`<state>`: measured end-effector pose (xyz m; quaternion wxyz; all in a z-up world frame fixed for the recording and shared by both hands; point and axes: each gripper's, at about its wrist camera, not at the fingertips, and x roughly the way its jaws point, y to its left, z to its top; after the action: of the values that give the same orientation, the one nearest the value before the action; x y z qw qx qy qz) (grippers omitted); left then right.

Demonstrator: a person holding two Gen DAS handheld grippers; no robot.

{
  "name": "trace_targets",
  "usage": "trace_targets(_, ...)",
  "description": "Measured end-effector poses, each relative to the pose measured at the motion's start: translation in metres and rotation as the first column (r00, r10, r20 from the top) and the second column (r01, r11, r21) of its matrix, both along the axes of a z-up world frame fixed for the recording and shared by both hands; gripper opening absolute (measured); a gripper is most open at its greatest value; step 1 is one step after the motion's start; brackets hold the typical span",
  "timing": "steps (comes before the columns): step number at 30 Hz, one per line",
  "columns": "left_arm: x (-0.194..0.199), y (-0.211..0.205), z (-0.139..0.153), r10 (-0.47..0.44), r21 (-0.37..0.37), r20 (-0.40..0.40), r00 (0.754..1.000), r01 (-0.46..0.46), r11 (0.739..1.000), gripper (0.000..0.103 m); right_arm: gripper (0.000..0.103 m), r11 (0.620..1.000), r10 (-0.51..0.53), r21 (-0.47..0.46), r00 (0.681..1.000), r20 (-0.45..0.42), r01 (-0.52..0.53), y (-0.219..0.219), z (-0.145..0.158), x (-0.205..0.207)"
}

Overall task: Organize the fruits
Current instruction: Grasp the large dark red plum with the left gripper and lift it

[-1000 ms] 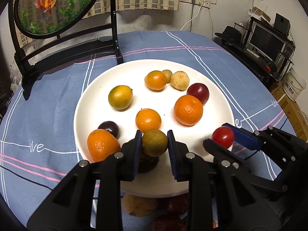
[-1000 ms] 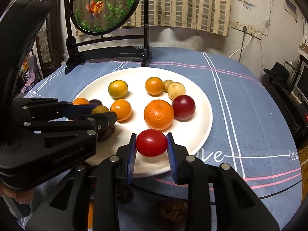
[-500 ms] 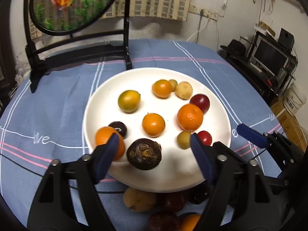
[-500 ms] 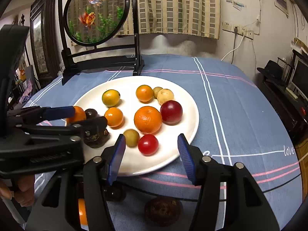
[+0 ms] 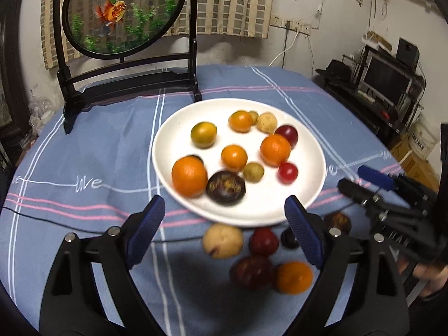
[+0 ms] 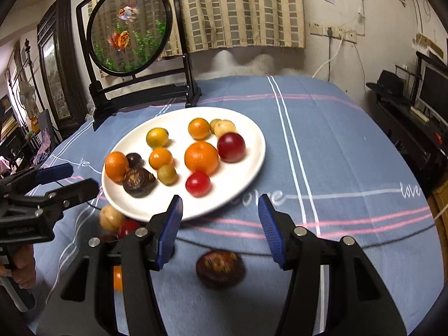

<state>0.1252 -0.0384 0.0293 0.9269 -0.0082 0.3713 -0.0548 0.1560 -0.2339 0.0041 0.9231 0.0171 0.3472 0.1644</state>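
Note:
A white plate (image 5: 305, 196) (image 6: 252, 165) holds several fruits, among them a small yellow-green fruit (image 5: 253, 171) (image 6: 167, 174) and a small red fruit (image 5: 287, 172) (image 6: 197, 184). My left gripper (image 5: 224, 232) is open and empty, held above the plate's near rim. My right gripper (image 6: 219, 224) is open and empty, just in front of the plate. Loose fruits lie on the cloth near me: a tan one (image 5: 222, 240), red ones (image 5: 263, 241), an orange (image 5: 294, 277) and a dark brown one (image 6: 219, 268).
A round blue cloth (image 5: 98, 151) with white and pink stripes covers the table. A black stand with a round goldfish panel (image 5: 123, 11) stands at the back. A desk with a monitor (image 5: 389, 81) is on the right, off the table.
Both grippers opened, dropped the yellow-green fruit and the red fruit on the plate, and drew back toward me and upward.

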Motion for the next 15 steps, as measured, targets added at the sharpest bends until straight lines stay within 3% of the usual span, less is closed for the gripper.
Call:
trace_targets(13, -0.034, -0.006, -0.037, -0.054, 0.032, -0.091, 0.994, 0.057, 0.998, 0.088, 0.056, 1.000, -0.018, 0.015, 1.000, -0.018, 0.018, -0.014, -0.009, -0.025)
trace_targets(15, -0.034, -0.004, -0.042, -0.055, 0.020, -0.114, 0.992, 0.058, 0.998, 0.080, 0.056, 1.000, -0.017, 0.020, 1.000, -0.014, 0.018, -0.015, -0.008, -0.027)
